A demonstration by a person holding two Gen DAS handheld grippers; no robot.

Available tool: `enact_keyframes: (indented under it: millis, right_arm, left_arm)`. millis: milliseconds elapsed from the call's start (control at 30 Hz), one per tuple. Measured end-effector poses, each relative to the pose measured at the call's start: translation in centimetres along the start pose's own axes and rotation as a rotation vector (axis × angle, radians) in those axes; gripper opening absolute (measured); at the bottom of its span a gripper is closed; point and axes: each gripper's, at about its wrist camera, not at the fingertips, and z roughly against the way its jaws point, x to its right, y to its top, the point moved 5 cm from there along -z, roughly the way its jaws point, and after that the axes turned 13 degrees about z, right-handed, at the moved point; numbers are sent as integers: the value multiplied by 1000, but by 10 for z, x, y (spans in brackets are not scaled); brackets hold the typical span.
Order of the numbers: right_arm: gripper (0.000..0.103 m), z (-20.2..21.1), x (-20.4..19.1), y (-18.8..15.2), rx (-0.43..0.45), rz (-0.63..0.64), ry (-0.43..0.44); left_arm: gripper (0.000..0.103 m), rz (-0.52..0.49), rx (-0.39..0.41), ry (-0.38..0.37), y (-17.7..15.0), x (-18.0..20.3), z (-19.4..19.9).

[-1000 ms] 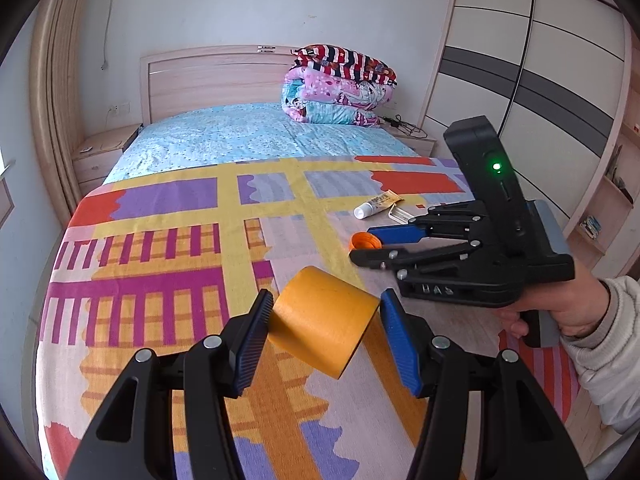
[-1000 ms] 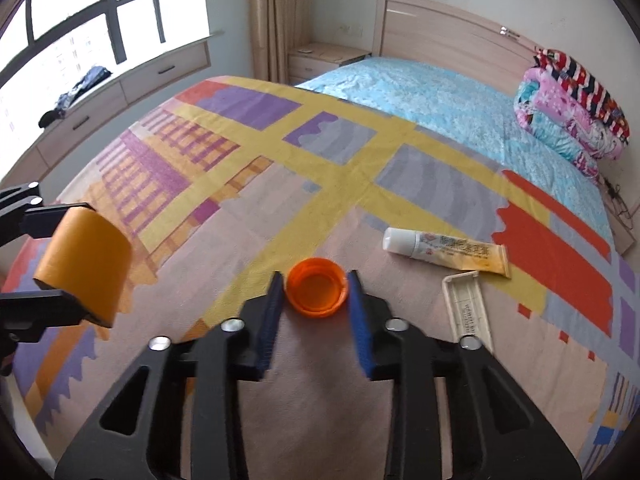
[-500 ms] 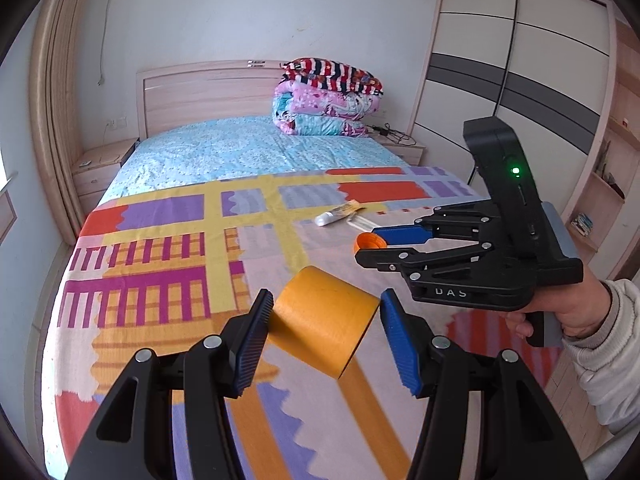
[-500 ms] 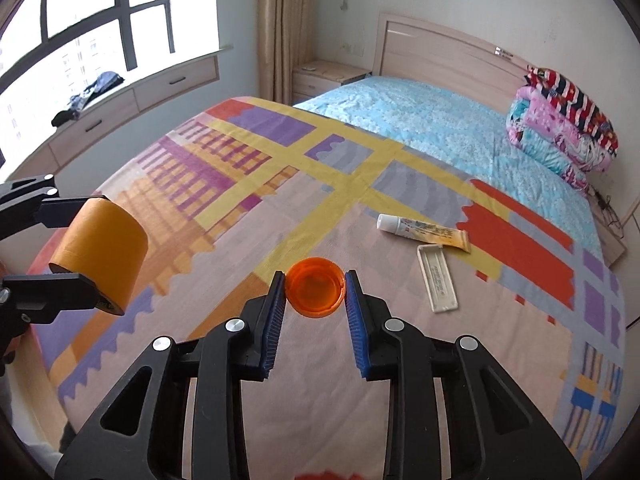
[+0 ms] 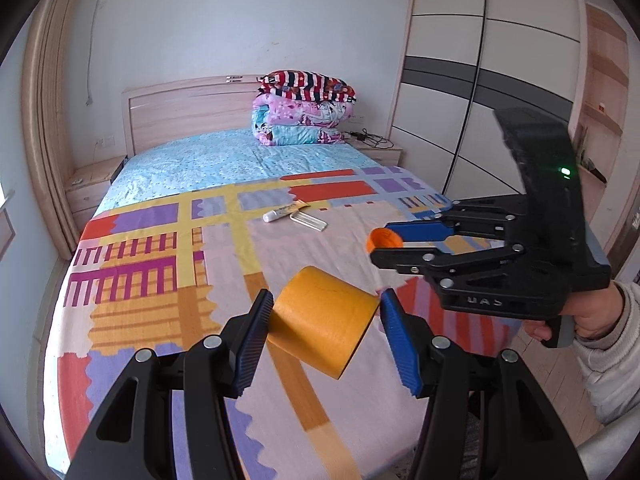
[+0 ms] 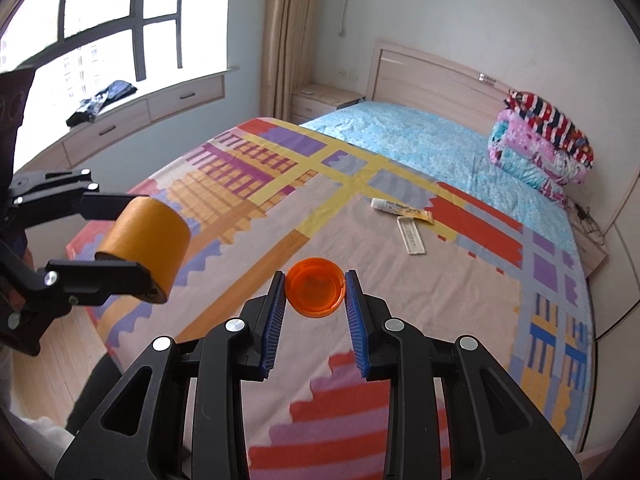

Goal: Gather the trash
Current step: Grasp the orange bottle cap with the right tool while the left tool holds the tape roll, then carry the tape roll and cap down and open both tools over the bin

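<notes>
The small round orange plastic cap (image 6: 315,289) is up in the air over the foot of the bed, pinched by its rim in the right hand-held gripper (image 6: 314,300), which is closed on it. It looks light and hard, and a bit slippery. A soft squeeze on two sides of the rim should be enough to keep it.

The wide roll of orange-yellow tape (image 5: 322,327) is also in the air, low over the bed's near end. The left hand-held gripper (image 5: 323,336) is closed on it, pressing on its two flat ends. The roll sits tilted between the blue pads (image 5: 253,338). It looks stiff and light, but it could turn or slide out if the grip gets loose.

Two more bits of trash lie on the patchwork bed cover (image 6: 400,320). One is a white and yellow squeeze tube (image 6: 401,210), which looks soft and may bend. The other is a flat white plastic strip (image 6: 411,235) just beside it. The strip is thin, so it may be best picked up by its long edges.

There is lots of open room over the bed. A pile of folded blankets (image 5: 305,109) sits far off by the wooden headboard (image 5: 188,114). The wardrobe (image 5: 480,92) is at the right side.
</notes>
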Motion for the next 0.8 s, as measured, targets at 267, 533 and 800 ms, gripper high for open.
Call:
enact_keyframes:
  millis: [267, 533, 800]
  right_arm:
    - [30, 40, -26, -41, -1, -6, -24]
    - [30, 57, -65, -97, -38, -47, 37]
    - [30, 37, -94, -159, -135, -132, 121]
  left_arm:
    - [54, -25, -24, -32, -32, 24, 21]
    - [54, -43, -91, -74, -76, 37, 25]
    - [54, -66, -209, -82, -130, 49, 2]
